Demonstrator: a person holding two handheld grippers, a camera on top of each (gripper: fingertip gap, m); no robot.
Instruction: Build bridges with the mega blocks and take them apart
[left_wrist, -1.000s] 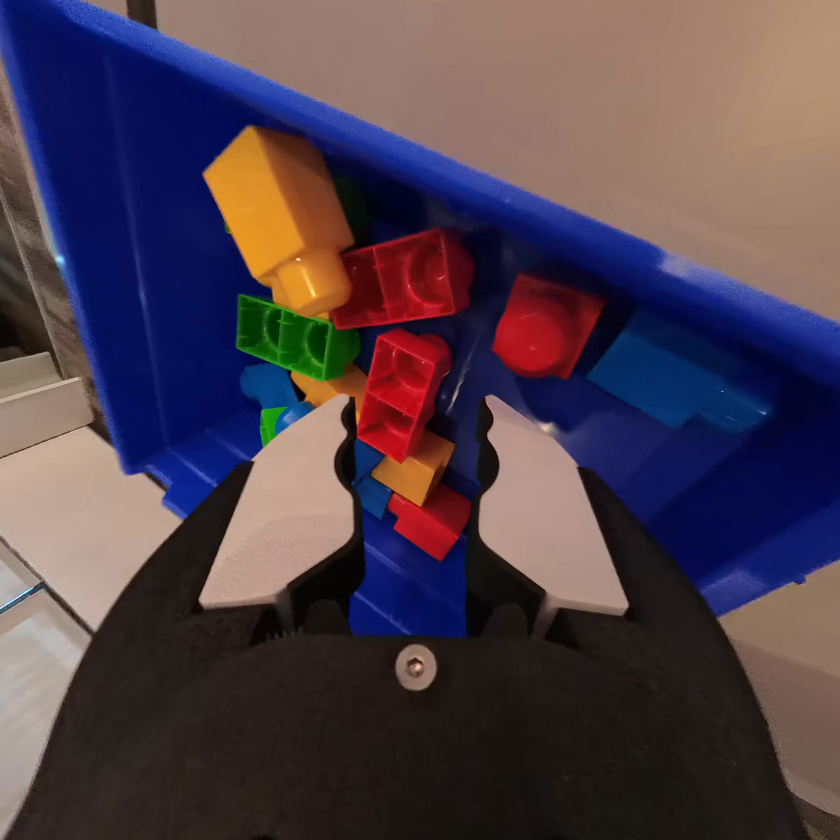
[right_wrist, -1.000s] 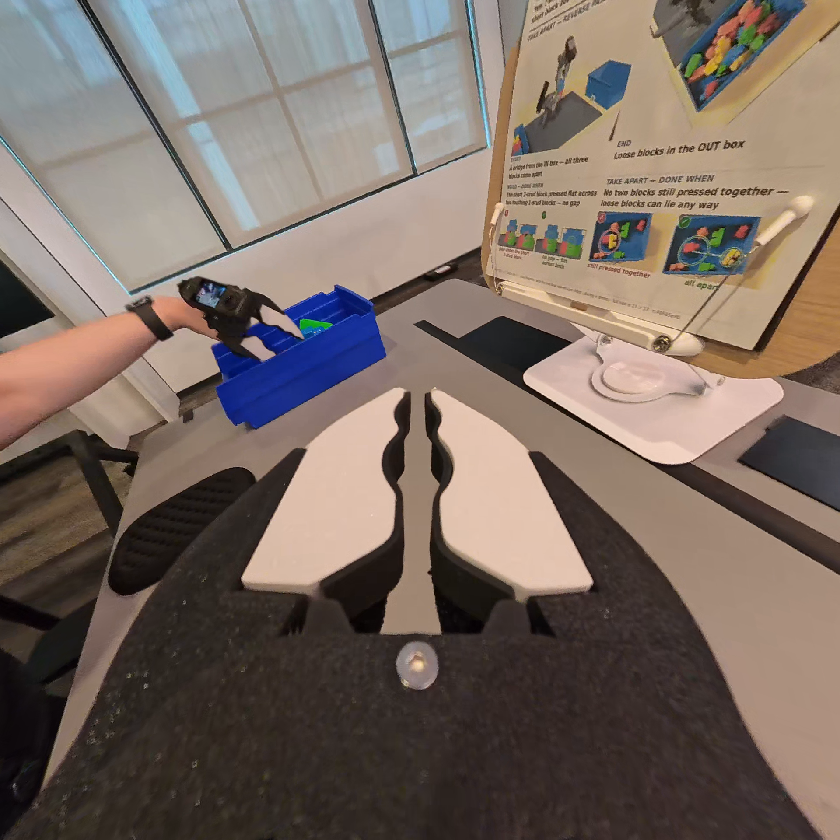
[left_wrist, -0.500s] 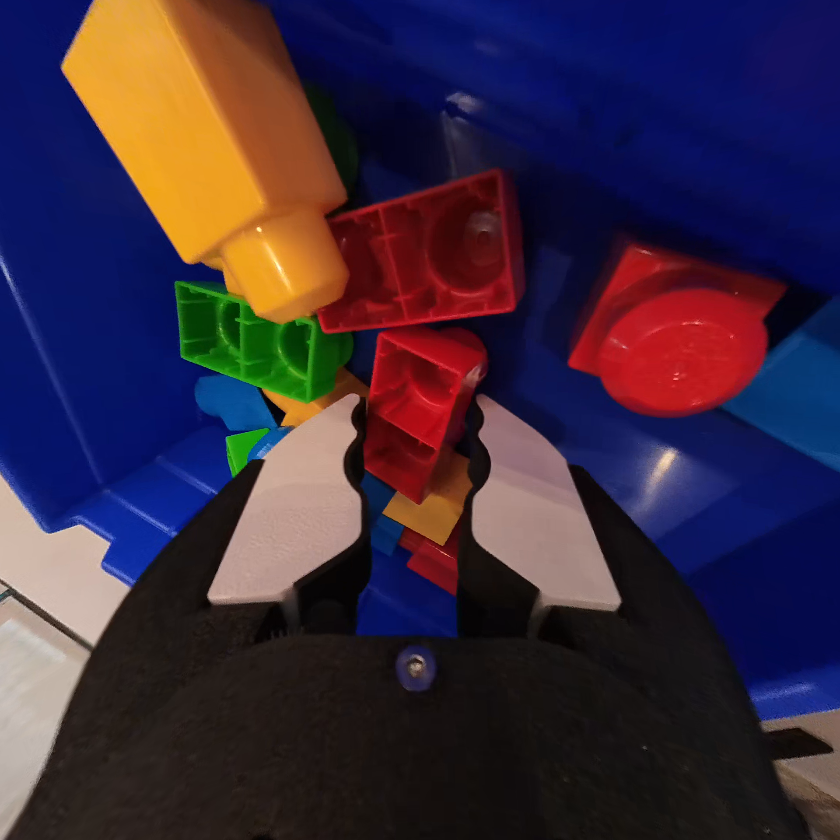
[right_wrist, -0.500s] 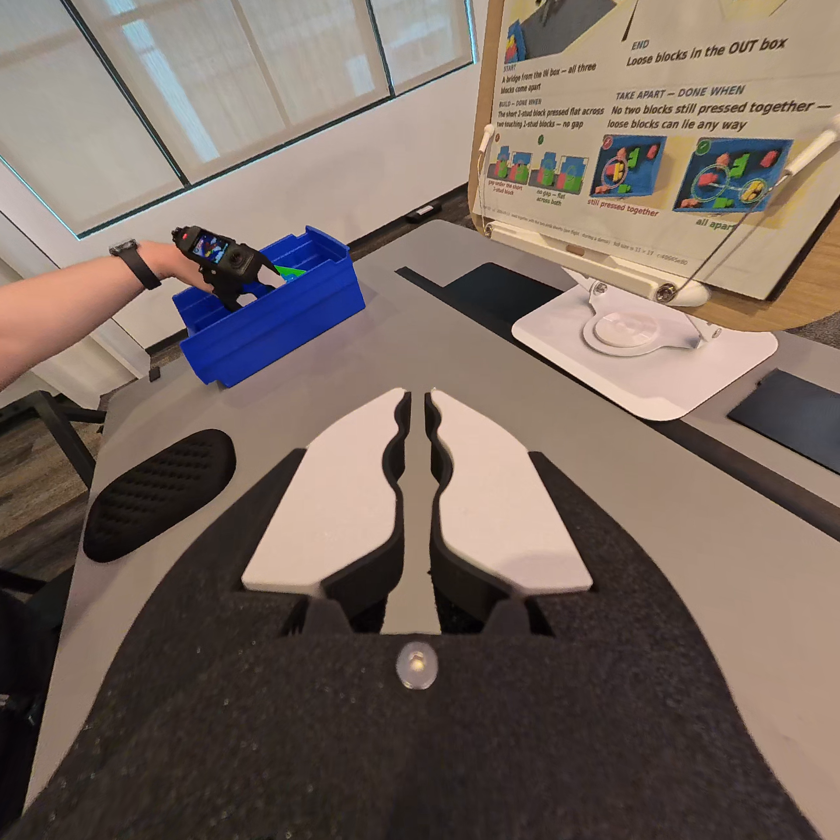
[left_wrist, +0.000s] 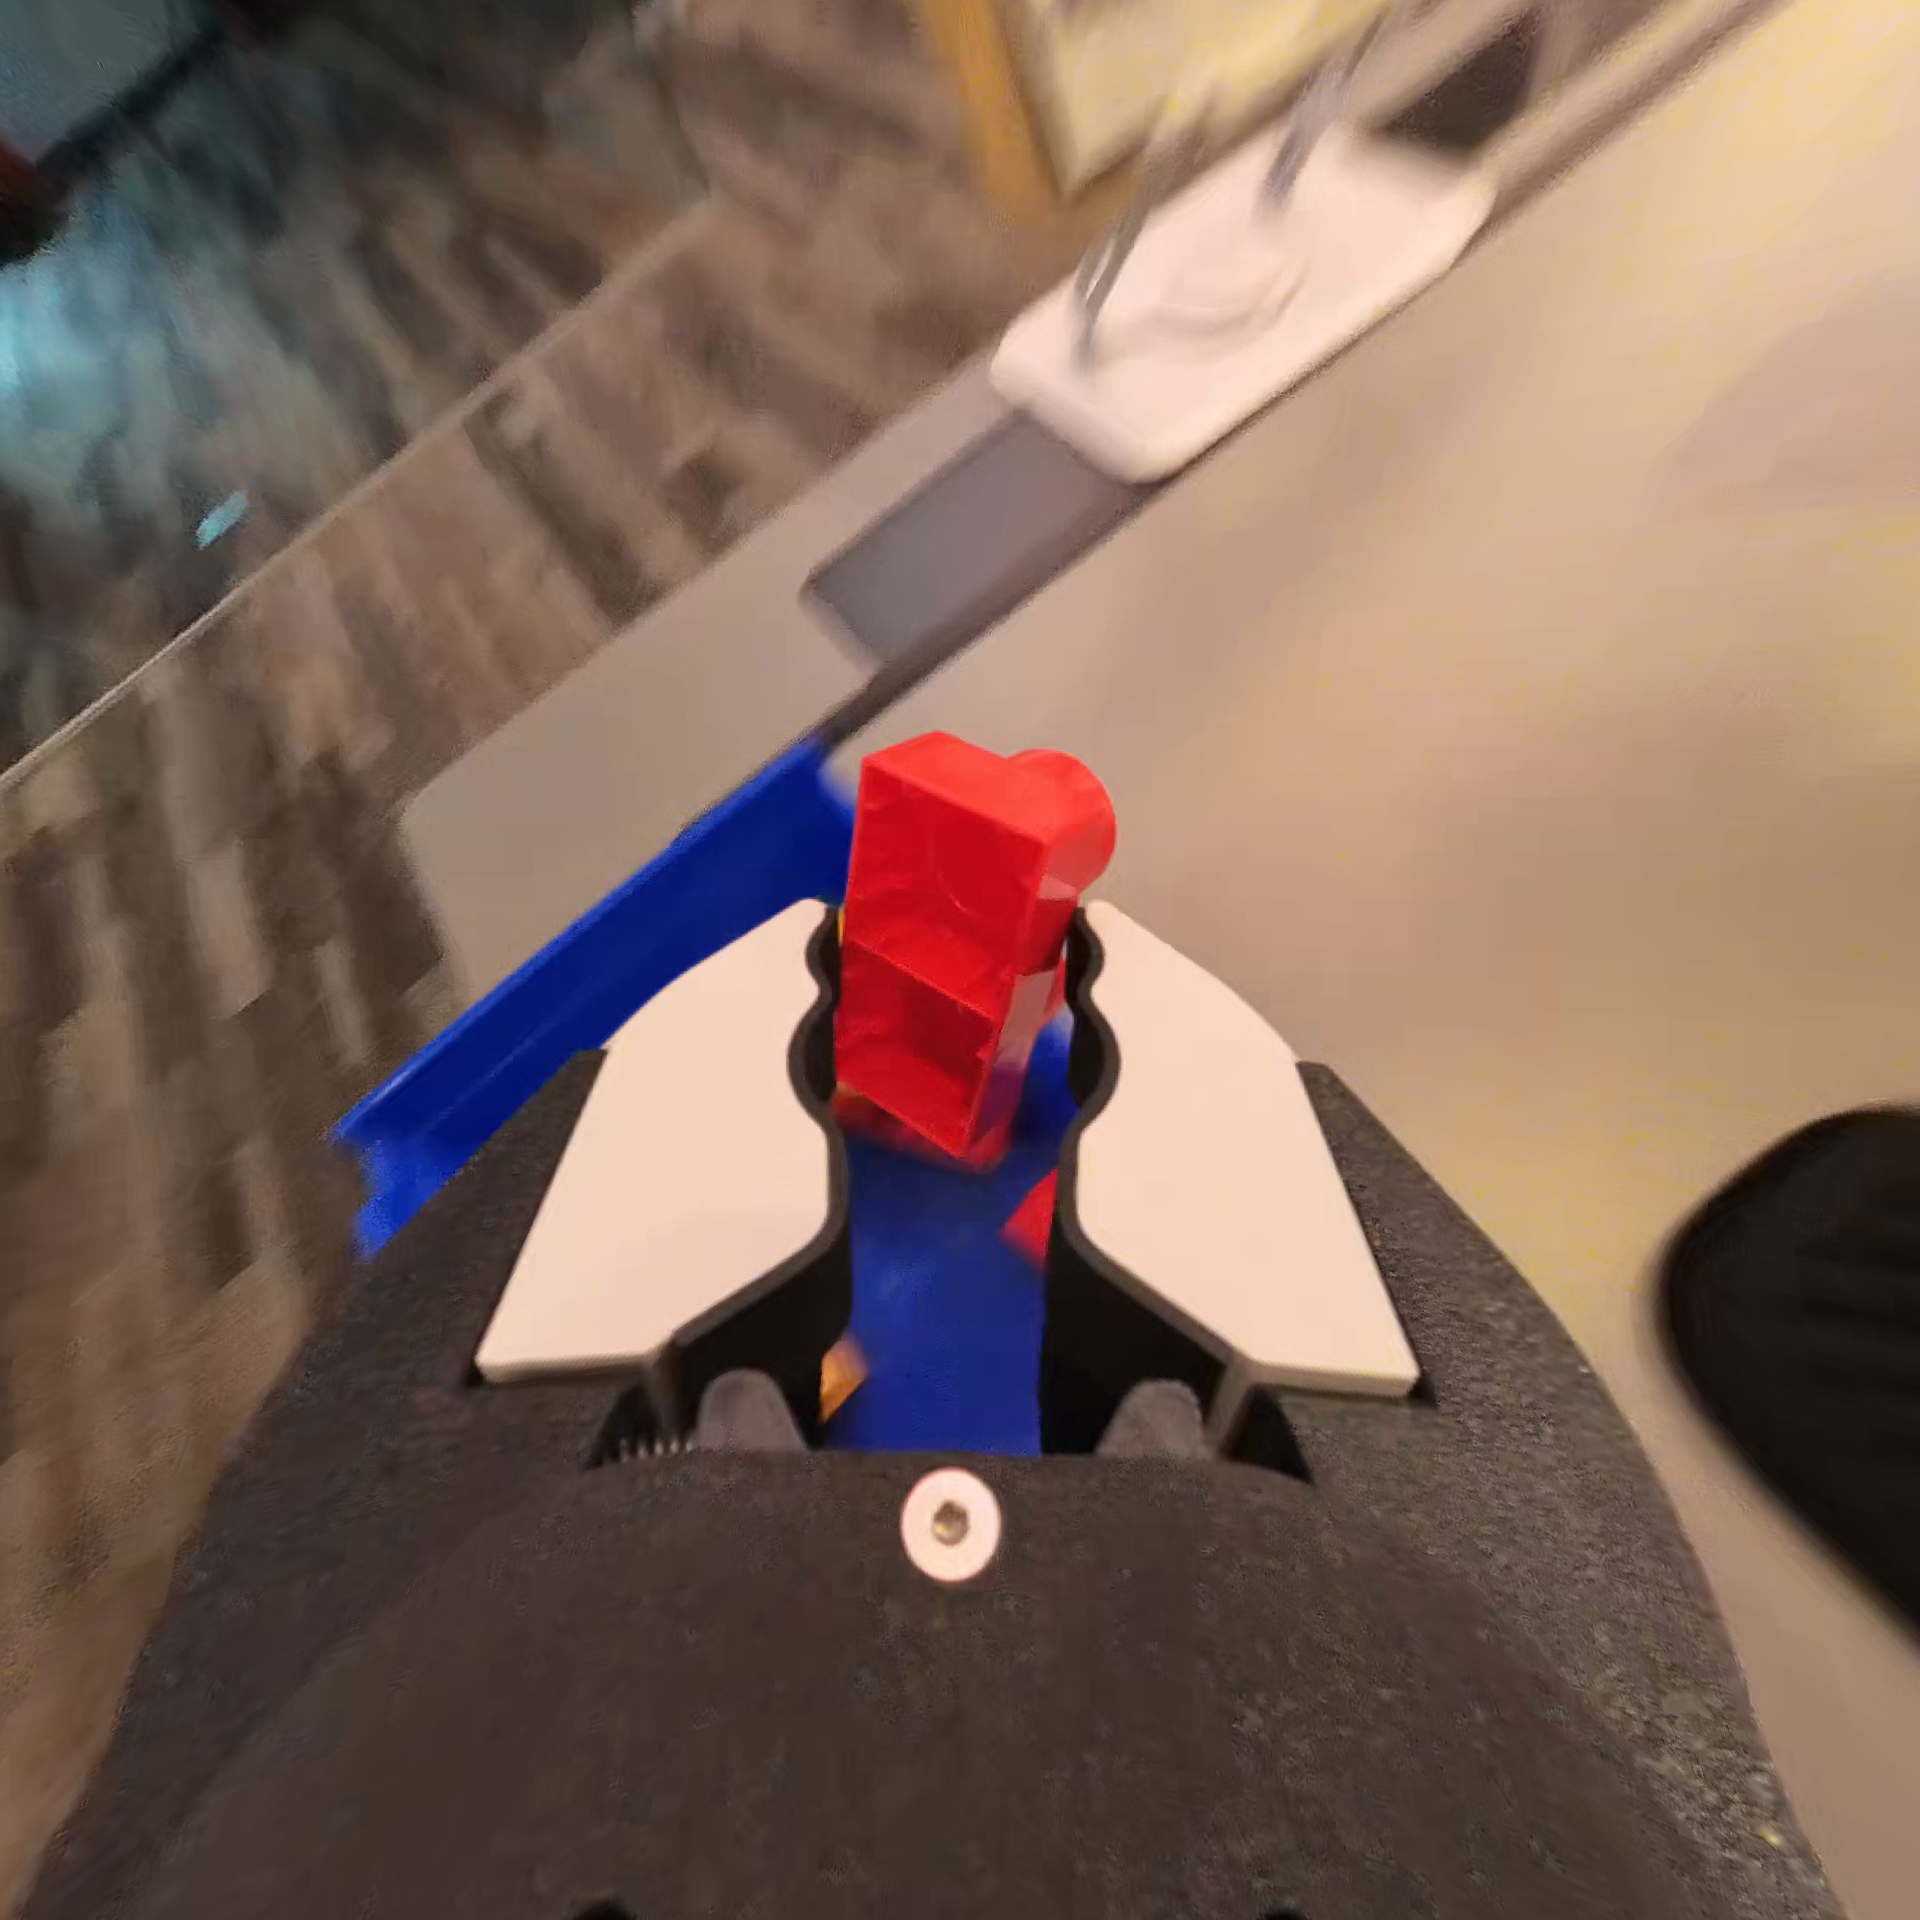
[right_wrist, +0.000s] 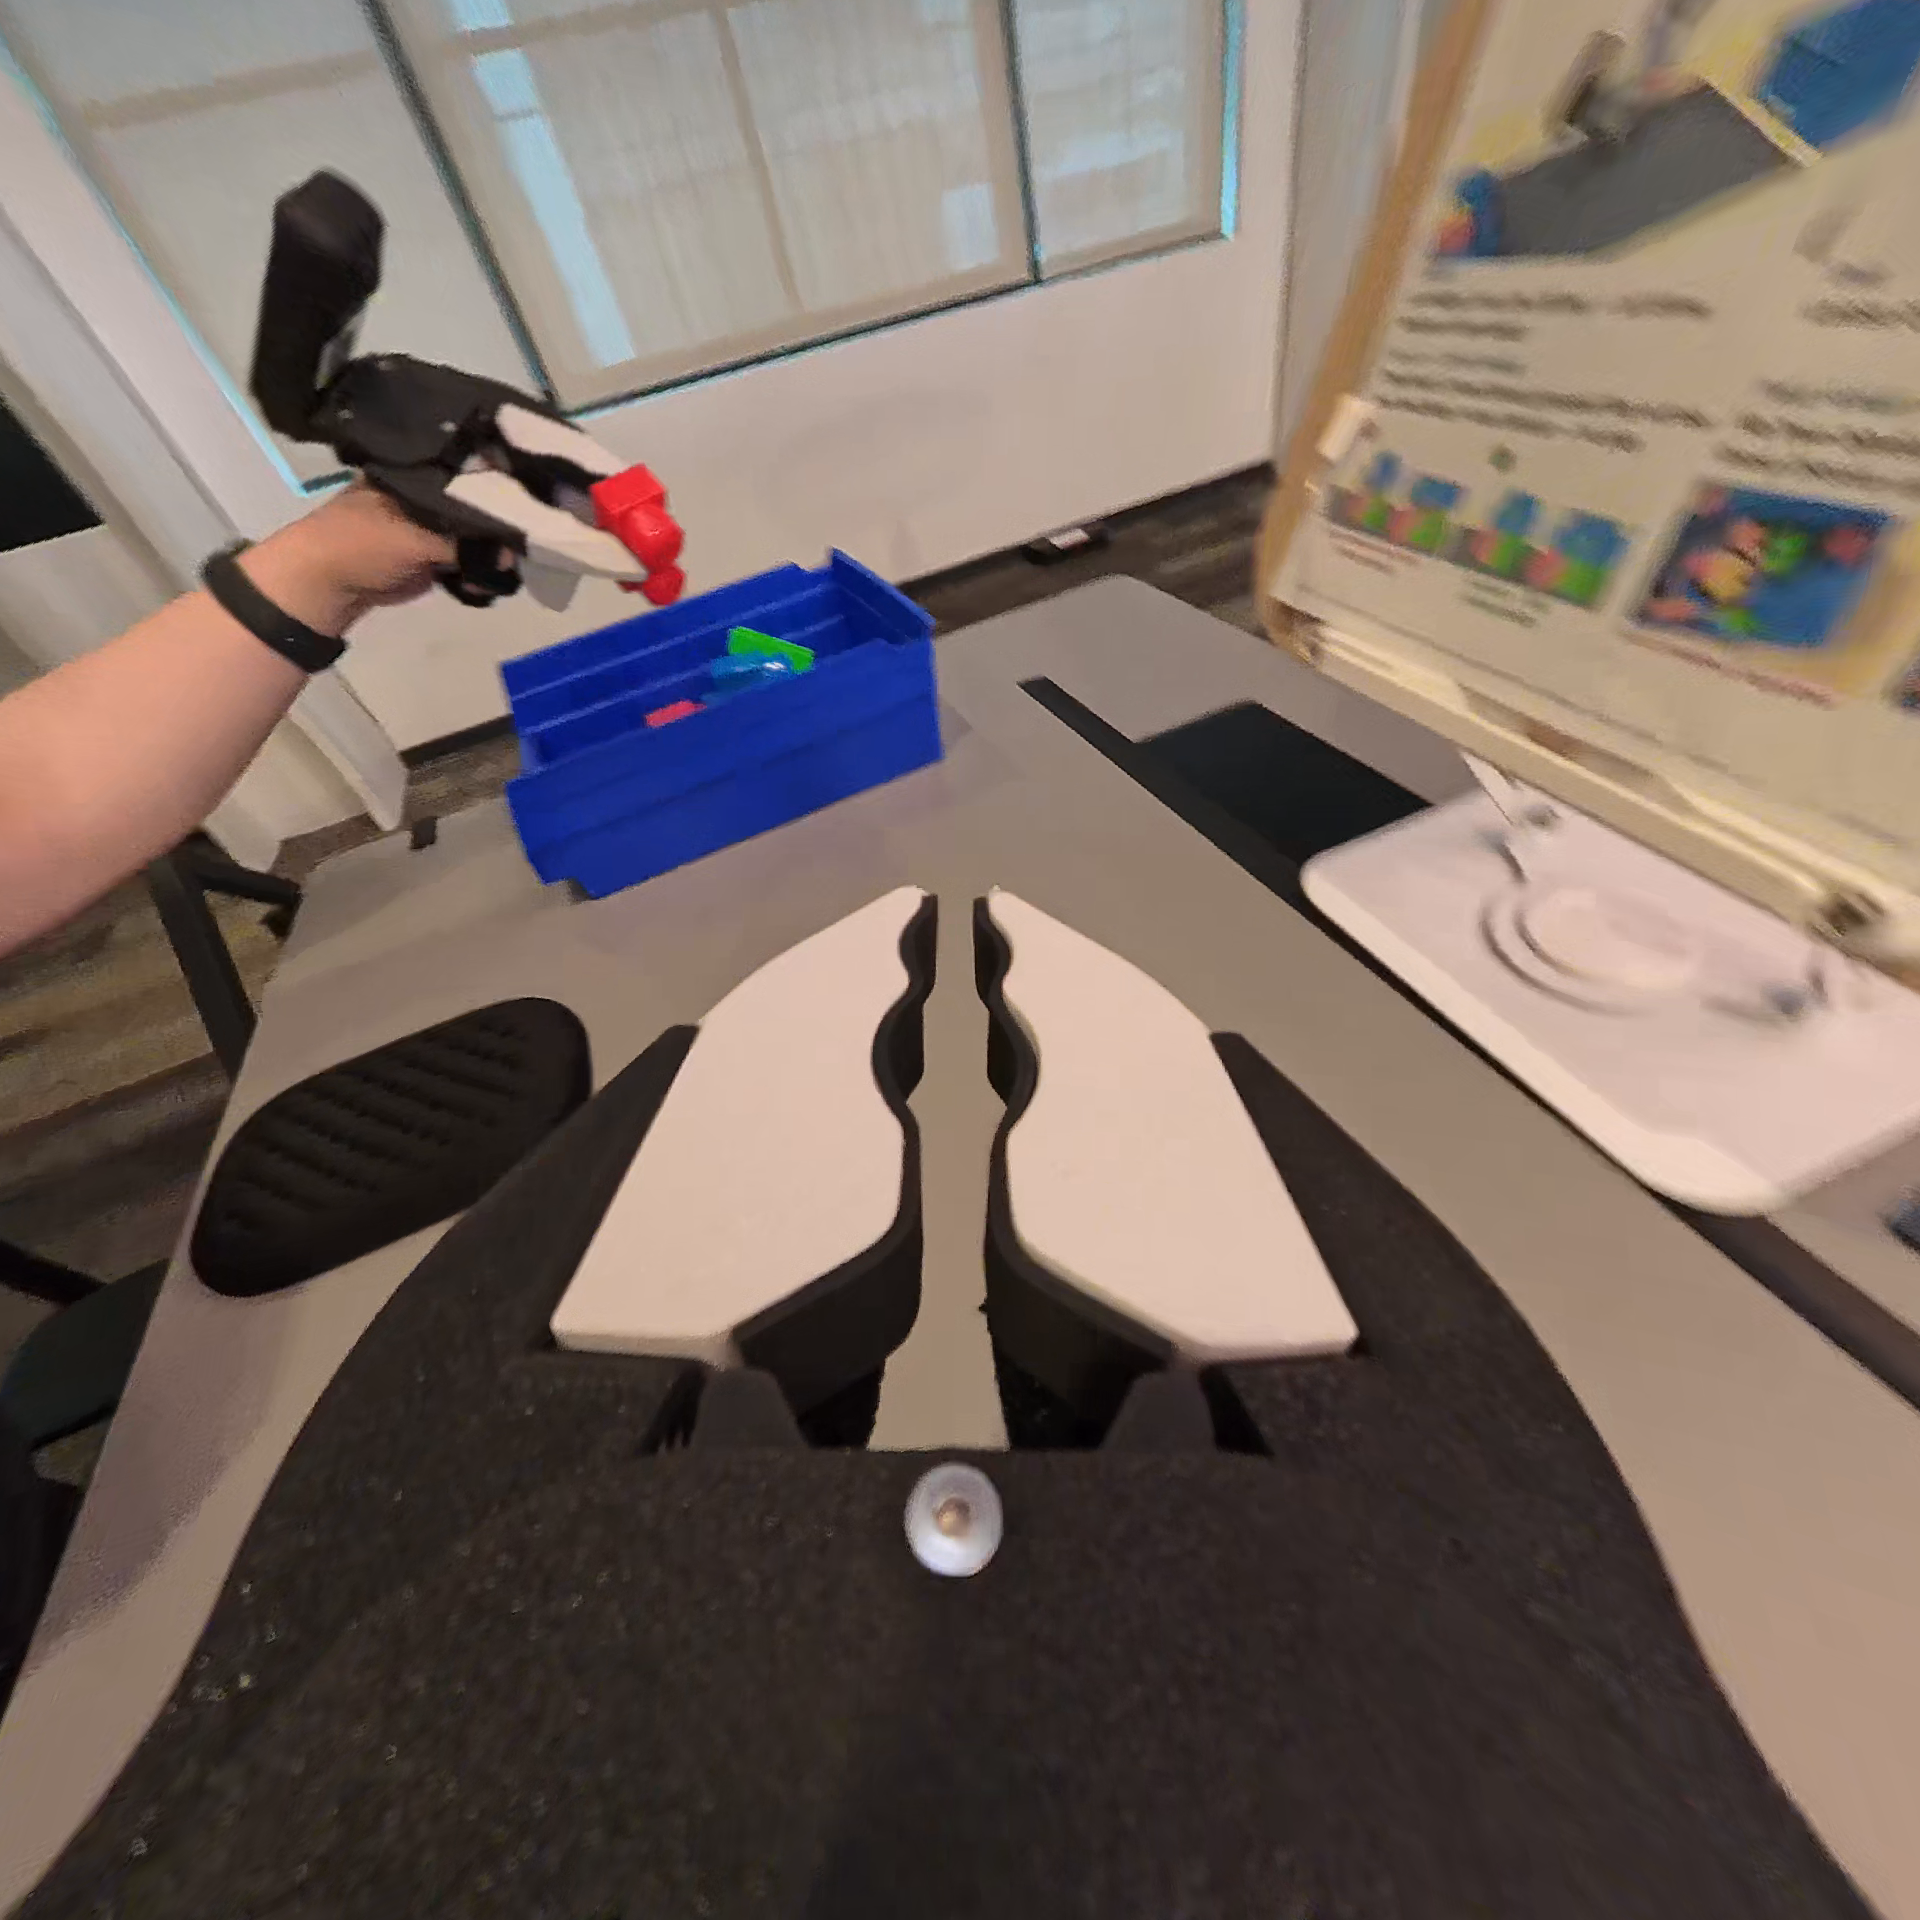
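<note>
My left gripper (left_wrist: 948, 914) is shut on a red two-stud block (left_wrist: 956, 935) and holds it in the air above the blue bin (left_wrist: 582, 997). The right wrist view shows the same gripper (right_wrist: 613, 530) with the red block (right_wrist: 639, 530) up and left of the blue bin (right_wrist: 717, 738), which holds green, blue and red blocks (right_wrist: 764, 655). My right gripper (right_wrist: 956, 904) is shut and empty, low over the grey table (right_wrist: 1039, 831) in front of the bin.
An instruction board (right_wrist: 1621, 416) on a white stand (right_wrist: 1621, 997) is at the right. A black ribbed pad (right_wrist: 384, 1143) lies on the table at the left. A person's arm (right_wrist: 135, 727) reaches in from the left. Dark mats (right_wrist: 1278, 779) lie beyond the stand. My right fingertips sit around 40 centimeters from my left ones.
My left gripper closed on the red block inside the bin and lifted it up out of the bin. My right gripper stayed shut and shifted its view a little.
</note>
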